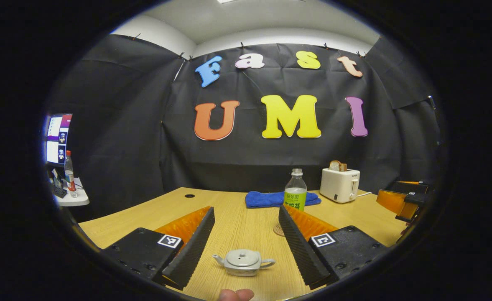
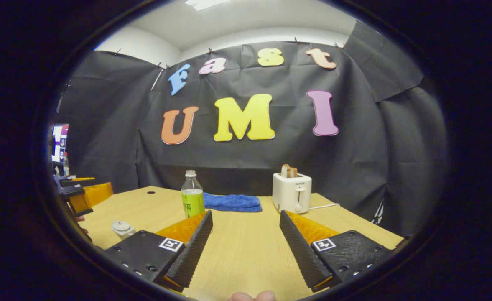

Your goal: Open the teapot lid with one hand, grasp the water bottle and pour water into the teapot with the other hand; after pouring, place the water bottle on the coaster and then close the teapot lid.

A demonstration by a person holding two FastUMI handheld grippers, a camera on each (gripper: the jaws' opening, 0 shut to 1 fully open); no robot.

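Hovering: both grippers hang above the wooden table (image 1: 237, 225), nothing between their fingers.
Left gripper (image 1: 246, 267): fingers spread wide; the teapot sits on the table in the gap between them, touched by neither.
Right gripper (image 2: 246, 267): fingers spread wide over bare tabletop, gripping nothing; in the left gripper view it appears at the far right edge (image 1: 404, 202).
Teapot (image 1: 243, 262): small, grey, lid (image 1: 243, 257) on, spout pointing left and handle right in the left gripper view; in the right gripper view it peeks out at the lower left (image 2: 122, 228), partly hidden by a finger.
Water bottle (image 1: 295, 190): upright, cap on, green label, standing farther back just in front of the blue cloth (image 1: 266, 199).
Coaster (image 1: 279, 229): a round edge shows on the table by the bottle's base, mostly hidden behind a finger; whether the bottle stands on it I cannot tell.
Toaster (image 1: 340, 184): white, to the right of the bottle, bread in its slots.
Thumb (image 1: 236, 294): a fingertip shows at the bottom edge.
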